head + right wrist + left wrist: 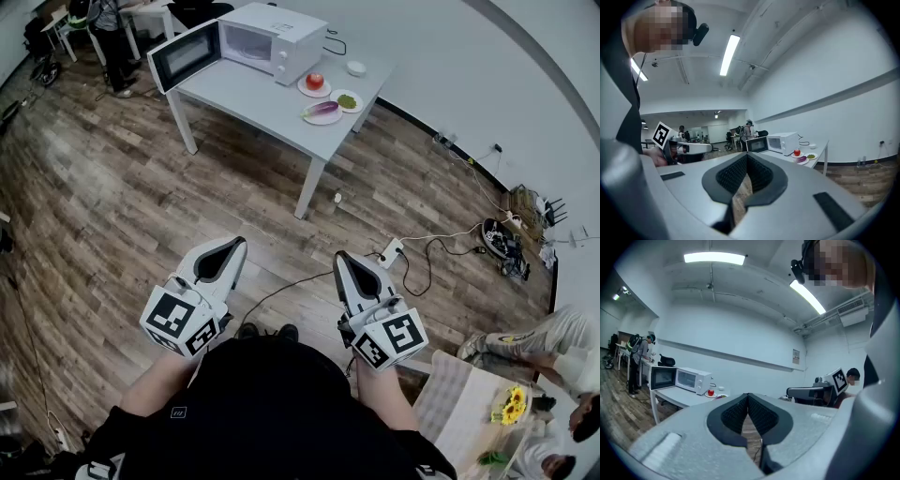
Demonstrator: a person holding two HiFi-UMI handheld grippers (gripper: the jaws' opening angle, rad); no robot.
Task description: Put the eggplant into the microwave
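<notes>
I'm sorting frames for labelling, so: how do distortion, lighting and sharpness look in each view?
Head view: strong fisheye bends the wall base, light is even, the eggplant is small but sharp. Left gripper view: black round vignette, bright ceiling light, near foreground slightly soft. Right gripper view: same vignette, glaring ceiling strip, the eggplant tiny beside the microwave.

A brown wood-plank floor (94,206) runs to plain white walls (450,56). A white table (234,94) stands near one wall. A power strip (390,251) and loose cables (427,258) lie on the floor nearby. Long tube lights (714,258) glow overhead.
</notes>
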